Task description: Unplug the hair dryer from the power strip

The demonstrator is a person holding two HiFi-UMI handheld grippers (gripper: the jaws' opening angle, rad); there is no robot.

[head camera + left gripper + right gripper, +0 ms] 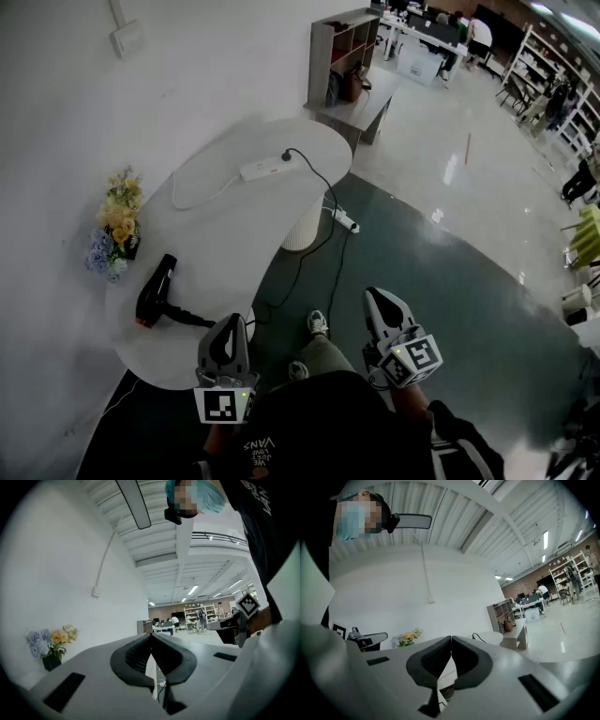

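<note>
Left of left gripper [233, 322], hair dryer [155, 292]

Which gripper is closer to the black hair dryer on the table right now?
Left. The left gripper hovers by the table's near edge, beside the hair dryer; the right gripper is out over the floor, farther away.

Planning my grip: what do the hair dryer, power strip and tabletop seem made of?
Hair dryer: black plastic, seemingly matt, no glints showing. Power strip: white moulded plastic, smooth and even. Tabletop: white, smooth, matt; perhaps laminate or painted board, the look leaves it open.
</note>
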